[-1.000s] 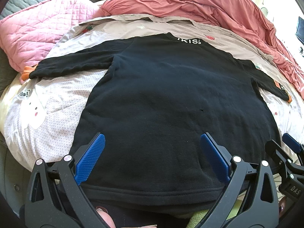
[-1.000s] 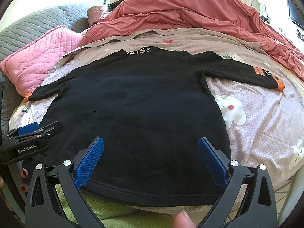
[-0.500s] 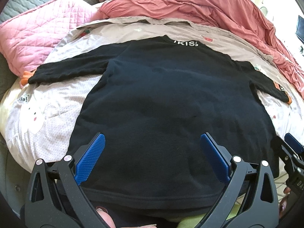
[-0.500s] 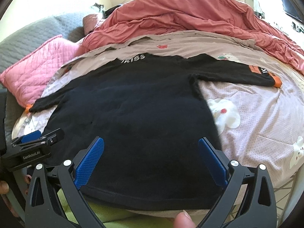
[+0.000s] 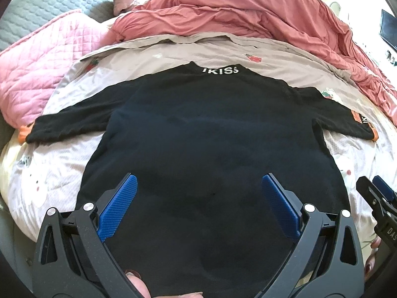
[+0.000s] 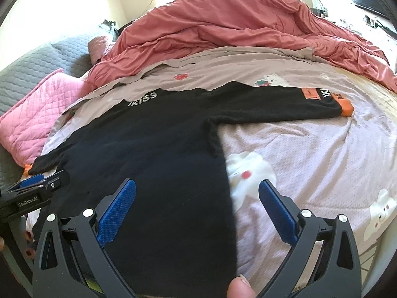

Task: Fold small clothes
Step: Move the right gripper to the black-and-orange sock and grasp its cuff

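A small black long-sleeved sweater (image 5: 206, 129) with white "IKISS" lettering at the collar lies flat on the bed, both sleeves spread out, orange cuffs at the ends. It also shows in the right wrist view (image 6: 148, 154). My left gripper (image 5: 198, 198) is open and empty above the sweater's lower middle. My right gripper (image 6: 197, 201) is open and empty above the sweater's lower right side edge. The right sleeve (image 6: 285, 104) stretches out to the right. The left gripper shows at the left edge of the right wrist view (image 6: 37, 191).
The bed has a pale pink printed sheet (image 6: 310, 154). A crumpled red duvet (image 5: 235, 15) lies along the far side. A pink quilted pillow (image 5: 37, 74) sits at the left, with a grey quilted cover (image 5: 44, 5) behind it.
Both grippers have moved forward over the sweater. The right gripper has shifted right, so the sweater's right edge now lies between its fingers. Both stay open.
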The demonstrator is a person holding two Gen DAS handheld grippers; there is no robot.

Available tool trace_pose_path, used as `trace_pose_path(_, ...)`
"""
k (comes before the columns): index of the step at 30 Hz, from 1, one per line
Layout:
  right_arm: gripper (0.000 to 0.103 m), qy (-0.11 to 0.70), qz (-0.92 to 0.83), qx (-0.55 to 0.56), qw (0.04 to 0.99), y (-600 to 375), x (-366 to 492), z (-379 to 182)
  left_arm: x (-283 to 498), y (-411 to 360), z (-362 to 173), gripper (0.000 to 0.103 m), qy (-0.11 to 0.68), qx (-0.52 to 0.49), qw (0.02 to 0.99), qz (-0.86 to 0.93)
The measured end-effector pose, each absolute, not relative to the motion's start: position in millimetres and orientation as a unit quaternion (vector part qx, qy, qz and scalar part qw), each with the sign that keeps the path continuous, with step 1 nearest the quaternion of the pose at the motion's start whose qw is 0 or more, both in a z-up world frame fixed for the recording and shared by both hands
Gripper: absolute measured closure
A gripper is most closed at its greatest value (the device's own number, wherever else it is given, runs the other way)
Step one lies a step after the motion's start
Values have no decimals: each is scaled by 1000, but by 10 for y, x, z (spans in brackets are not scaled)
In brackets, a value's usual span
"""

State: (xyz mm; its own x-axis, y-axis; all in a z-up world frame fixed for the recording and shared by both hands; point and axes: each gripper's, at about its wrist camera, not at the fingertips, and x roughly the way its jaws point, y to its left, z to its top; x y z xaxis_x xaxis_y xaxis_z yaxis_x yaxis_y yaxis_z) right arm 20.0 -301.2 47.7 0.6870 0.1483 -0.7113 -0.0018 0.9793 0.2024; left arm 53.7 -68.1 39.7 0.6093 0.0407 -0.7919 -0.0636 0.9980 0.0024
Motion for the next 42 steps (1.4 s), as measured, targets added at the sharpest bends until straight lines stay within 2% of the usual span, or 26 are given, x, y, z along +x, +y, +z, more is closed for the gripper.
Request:
trace_pose_path(22,4,384,-21,110,917,-3994,921,455,1338,-1027,181,9,473,-12,881,19)
trace_pose_path(32,4,373,-139,106,911,-4841,1226,387,1709,-1138,-16,9,491,-2,871,11)
trace_pose_path(42,4,422,-195,109,879,-5653,1645,83,2091,-1265,-157,9,501,2,865,-1)
